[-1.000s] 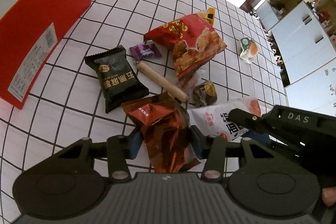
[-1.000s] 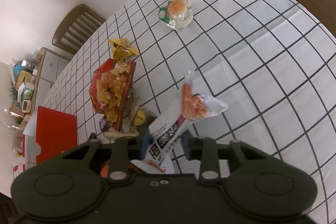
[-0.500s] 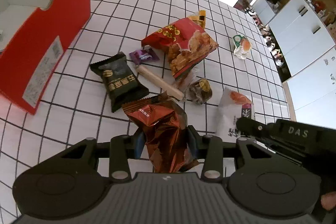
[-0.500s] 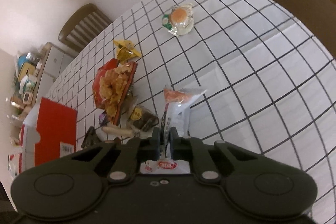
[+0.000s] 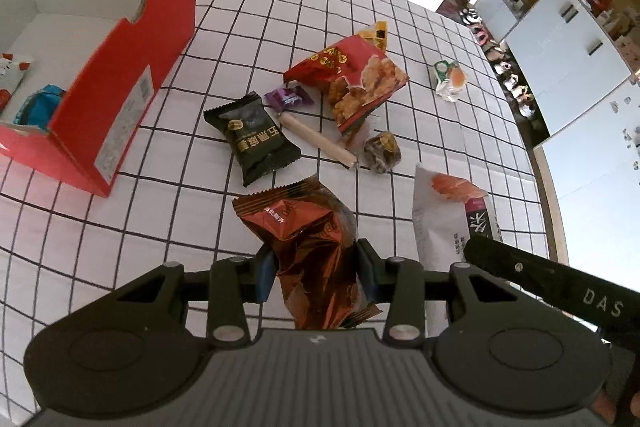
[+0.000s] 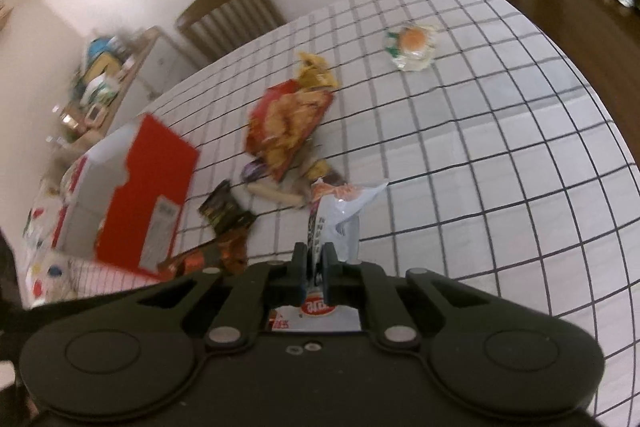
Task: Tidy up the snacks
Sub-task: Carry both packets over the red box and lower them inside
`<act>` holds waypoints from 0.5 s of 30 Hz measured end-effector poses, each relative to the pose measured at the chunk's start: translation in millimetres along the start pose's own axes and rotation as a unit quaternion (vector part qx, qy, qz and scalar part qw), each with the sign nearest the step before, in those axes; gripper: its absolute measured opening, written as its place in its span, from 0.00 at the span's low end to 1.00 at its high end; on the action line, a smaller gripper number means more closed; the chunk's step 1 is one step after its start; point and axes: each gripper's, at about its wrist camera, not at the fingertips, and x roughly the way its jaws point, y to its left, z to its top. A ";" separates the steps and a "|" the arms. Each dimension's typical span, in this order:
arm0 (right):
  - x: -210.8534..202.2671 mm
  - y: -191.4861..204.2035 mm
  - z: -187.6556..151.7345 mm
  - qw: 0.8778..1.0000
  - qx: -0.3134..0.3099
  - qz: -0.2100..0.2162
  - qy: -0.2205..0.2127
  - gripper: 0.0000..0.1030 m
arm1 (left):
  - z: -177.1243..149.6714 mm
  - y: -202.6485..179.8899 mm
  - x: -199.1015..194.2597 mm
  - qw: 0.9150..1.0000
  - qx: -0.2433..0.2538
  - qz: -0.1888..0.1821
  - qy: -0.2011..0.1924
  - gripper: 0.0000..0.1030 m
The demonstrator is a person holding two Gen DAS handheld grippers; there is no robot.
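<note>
My left gripper (image 5: 316,269) is shut on a crinkled brown foil snack packet (image 5: 310,247), lifted off the checked tablecloth. My right gripper (image 6: 315,263) is shut on a white snack packet (image 6: 336,215) with an orange picture, held edge-on above the table; the same white packet (image 5: 448,215) shows at the right of the left wrist view. On the cloth lie a black packet (image 5: 252,137), a purple candy (image 5: 289,97), a tan stick (image 5: 316,139), a red snack bag (image 5: 352,79), a dark round sweet (image 5: 382,151) and a clear-wrapped orange jelly (image 5: 449,79). An open red box (image 5: 132,67) stands at the left.
The red box holds a blue packet (image 5: 38,105) and a white one (image 5: 10,75). A yellow packet (image 5: 376,31) lies behind the red bag. A wooden chair (image 6: 230,15) stands at the table's far edge. White cabinets (image 5: 568,39) are off to the right.
Both grippers have risen with their packets. The right gripper's jaws closed tight on the white packet and it rolled, bringing the red box into its view.
</note>
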 end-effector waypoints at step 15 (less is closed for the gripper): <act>-46.6 50.3 -8.9 0.996 -0.083 0.033 -0.016 0.05 | -0.7 18.9 -68.1 0.999 0.043 -0.007 -0.032 0.40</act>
